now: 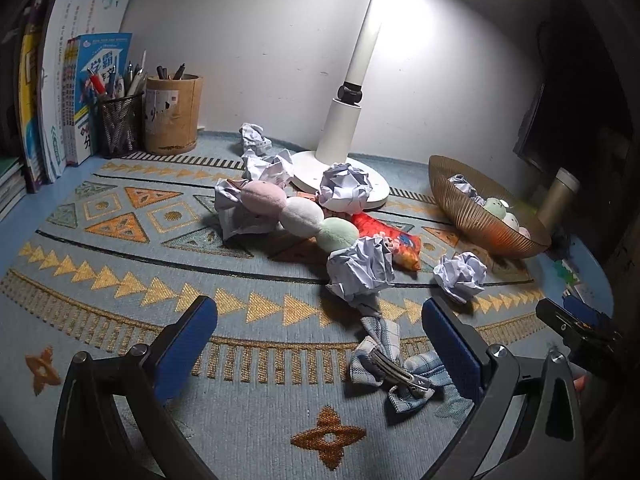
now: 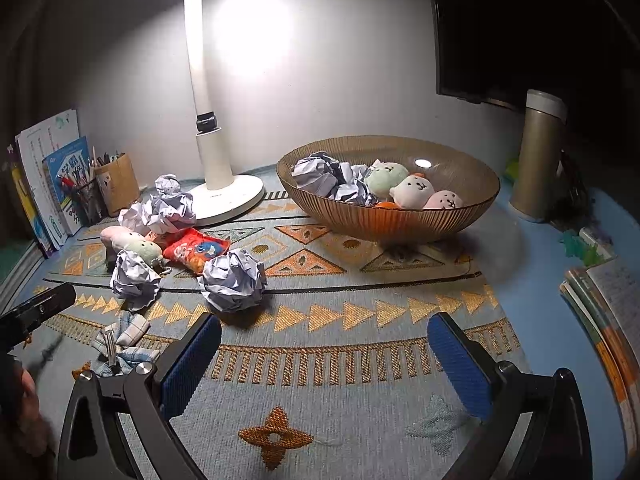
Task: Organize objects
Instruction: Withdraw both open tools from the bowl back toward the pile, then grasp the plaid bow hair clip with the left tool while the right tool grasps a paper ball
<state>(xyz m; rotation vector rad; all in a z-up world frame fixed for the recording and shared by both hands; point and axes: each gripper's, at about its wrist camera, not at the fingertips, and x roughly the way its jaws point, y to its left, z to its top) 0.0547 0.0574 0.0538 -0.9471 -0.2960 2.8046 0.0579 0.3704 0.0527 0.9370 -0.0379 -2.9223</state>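
Plaid bow hair clip lies crumpled, metal clasp up, beside left claw; both claws released, empty.

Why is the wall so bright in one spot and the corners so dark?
In the right wrist view the lamp throws a white glare patch on the wall, and a spot glints in the bowl; in the left wrist view the lamp lights the middle, while the fisheye edges go black and curved.
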